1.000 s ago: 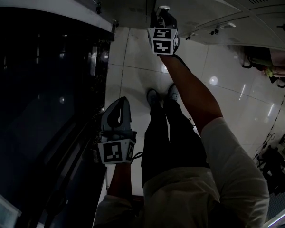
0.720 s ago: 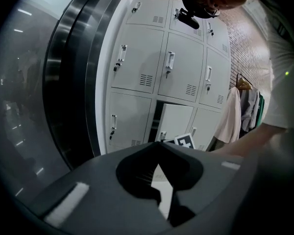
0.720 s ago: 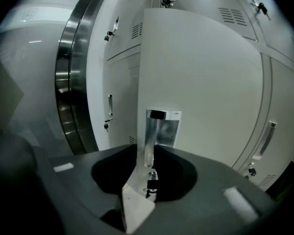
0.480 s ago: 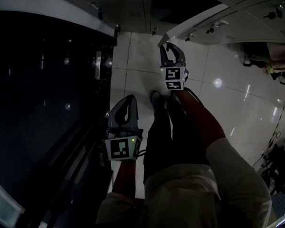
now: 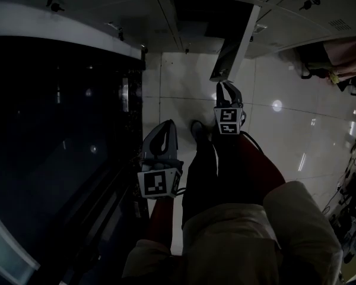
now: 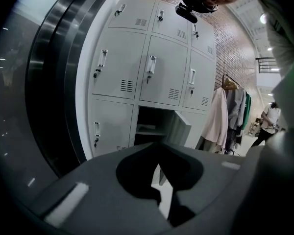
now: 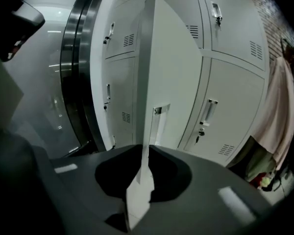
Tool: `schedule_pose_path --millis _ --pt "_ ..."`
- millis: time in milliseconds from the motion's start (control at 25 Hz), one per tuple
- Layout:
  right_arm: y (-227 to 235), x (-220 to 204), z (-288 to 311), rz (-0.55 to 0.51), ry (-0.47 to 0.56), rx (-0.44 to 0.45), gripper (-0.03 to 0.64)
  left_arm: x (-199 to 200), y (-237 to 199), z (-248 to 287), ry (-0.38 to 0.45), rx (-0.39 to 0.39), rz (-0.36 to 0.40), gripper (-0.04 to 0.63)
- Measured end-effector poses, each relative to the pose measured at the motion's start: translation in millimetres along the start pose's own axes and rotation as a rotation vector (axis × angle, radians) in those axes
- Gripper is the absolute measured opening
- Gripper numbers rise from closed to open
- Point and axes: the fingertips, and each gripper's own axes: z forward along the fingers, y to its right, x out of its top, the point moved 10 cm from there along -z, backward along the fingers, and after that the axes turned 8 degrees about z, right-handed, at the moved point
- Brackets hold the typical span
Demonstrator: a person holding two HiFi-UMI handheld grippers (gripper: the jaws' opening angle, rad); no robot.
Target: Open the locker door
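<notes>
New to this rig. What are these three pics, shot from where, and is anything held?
No robot: a person carries a two-jaw gripper in each hand. The dark picture is from a head camera looking down: left gripper, right gripper, legs, glossy tiled floor. The other two come from cameras riding on each gripper. Ahead stands a bank of grey metal lockers; one grey locker door hangs open. The left gripper's jaws are together, empty. The right gripper's are nearly together, in line with that door's edge; whether they grip it is unclear.
</notes>
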Motion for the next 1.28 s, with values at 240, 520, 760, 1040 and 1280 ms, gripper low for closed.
schedule_pose_path --millis 240,520,760,1040,1280 --pt "21.3 -7.9 -14.2 0.09 -0.03 -0.067 0.011 13.8 10.6 5.6 -0.047 -0.056 0.018 0.117" --pt "47.1 -4.1 -46.4 0.167 -0.103 -0.12 0.003 58.5 13.8 9.0 0.115 -0.066 0.0 0.118" --pt "41.3 109.9 -195.1 0.264 -0.019 -0.137 0.002 149.2 10.0 -11.6 0.162 -0.086 0.024 0.118" --pt "52.2 301.4 -281.2 0.287 0.304 -0.095 0.002 254.6 12.9 -23.2 0.227 -0.101 0.073 0.117" --pt "50.6 411.6 -316.5 0.311 0.444 -0.045 0.002 315.1 10.7 -34.1 0.275 -0.101 0.091 0.117"
